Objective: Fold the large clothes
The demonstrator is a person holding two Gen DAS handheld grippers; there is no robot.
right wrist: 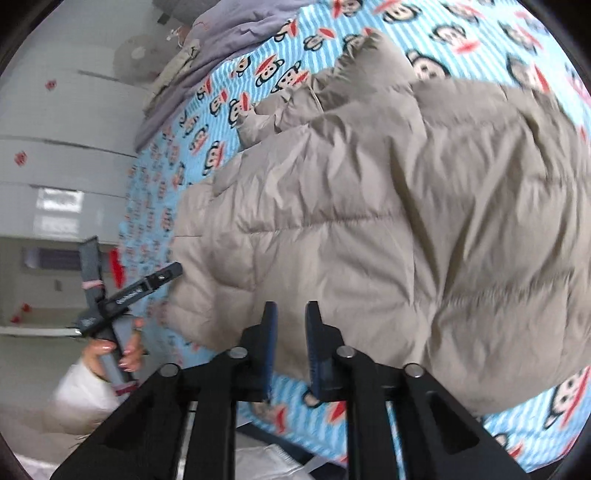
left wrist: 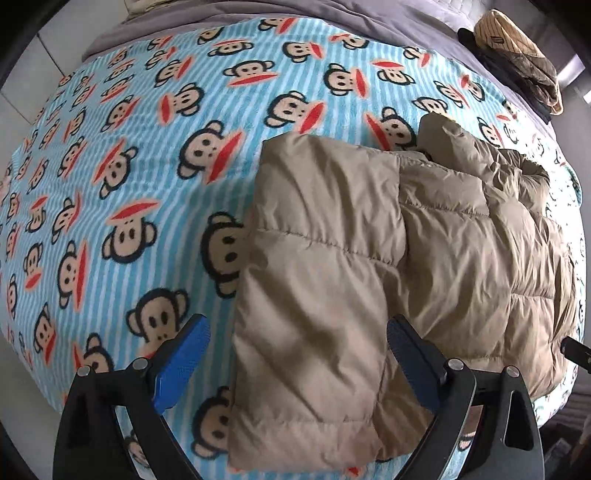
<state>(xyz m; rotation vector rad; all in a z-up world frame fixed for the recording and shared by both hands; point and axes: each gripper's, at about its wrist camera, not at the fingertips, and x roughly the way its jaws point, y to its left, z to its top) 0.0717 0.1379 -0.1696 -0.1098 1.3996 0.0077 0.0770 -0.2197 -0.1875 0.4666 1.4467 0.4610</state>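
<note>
A beige quilted puffer jacket (left wrist: pixel 369 266) lies on a blue striped monkey-print blanket (left wrist: pixel 129 166) on a bed, one sleeve folded across its body. My left gripper (left wrist: pixel 295 332) is open, its blue pads either side of the sleeve's near end, hovering above it. In the right wrist view the jacket (right wrist: pixel 388 221) fills the middle. My right gripper (right wrist: pixel 291 314) is open with a narrow gap and empty, just above the jacket's near edge. The left gripper's handle (right wrist: pixel 122 295) and the hand holding it show at the left.
A stack of folded clothes (left wrist: pixel 517 55) sits at the far right of the bed. A grey duvet (left wrist: pixel 332 11) lies along the far edge. White wardrobe doors (right wrist: pixel 55 147) and floor show beyond the bed's side.
</note>
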